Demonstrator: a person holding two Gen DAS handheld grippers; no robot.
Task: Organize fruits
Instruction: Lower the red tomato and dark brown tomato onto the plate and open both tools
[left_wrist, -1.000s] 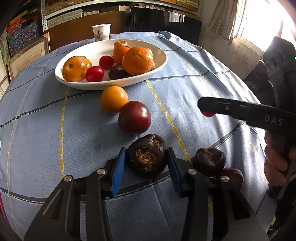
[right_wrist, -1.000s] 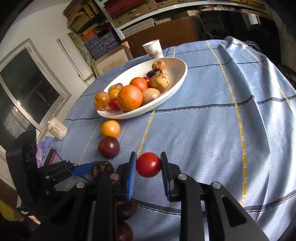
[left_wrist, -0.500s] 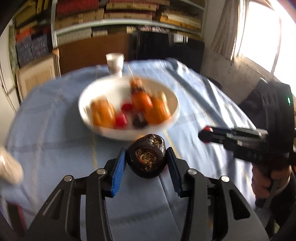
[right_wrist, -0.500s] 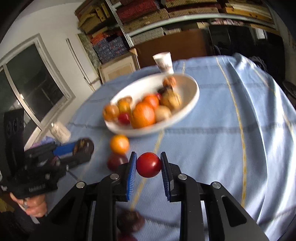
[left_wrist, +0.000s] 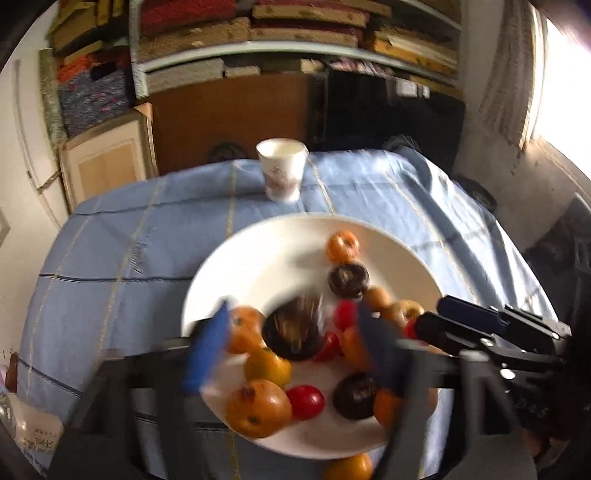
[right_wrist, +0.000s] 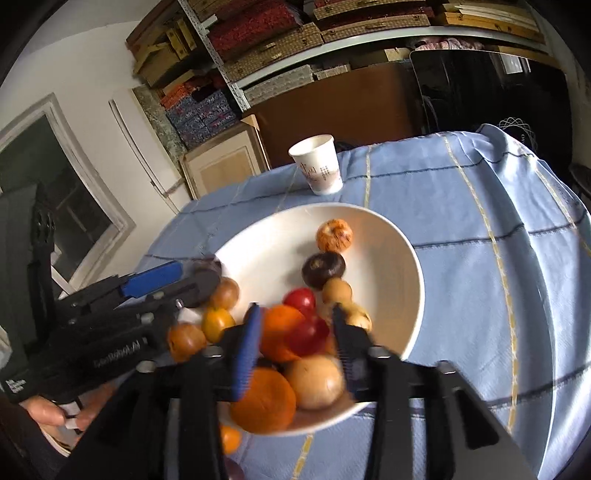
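Note:
A white bowl (left_wrist: 280, 258) (right_wrist: 399, 258) on the blue tablecloth holds several oranges, tomatoes and dark fruits. My left gripper (left_wrist: 291, 339) is over the bowl's near side with its jaws spread wide. The dark brown fruit (left_wrist: 295, 332) sits blurred between them, touching neither pad. My right gripper (right_wrist: 295, 339) is over the bowl with its jaws spread. The red tomato (right_wrist: 308, 334) is loose between them. Each gripper also shows in the other's view, the right one (left_wrist: 480, 328) and the left one (right_wrist: 147, 291).
A white paper cup (left_wrist: 281, 169) (right_wrist: 320, 163) stands behind the bowl. An orange fruit (left_wrist: 347, 467) lies on the cloth in front of the bowl. Another paper cup (left_wrist: 33, 428) sits at the left edge. Shelves and boxes stand behind the table.
Both grippers moved forward from the table's near side to over the bowl. Both sets of jaws opened, freeing the dark fruit and the red tomato.

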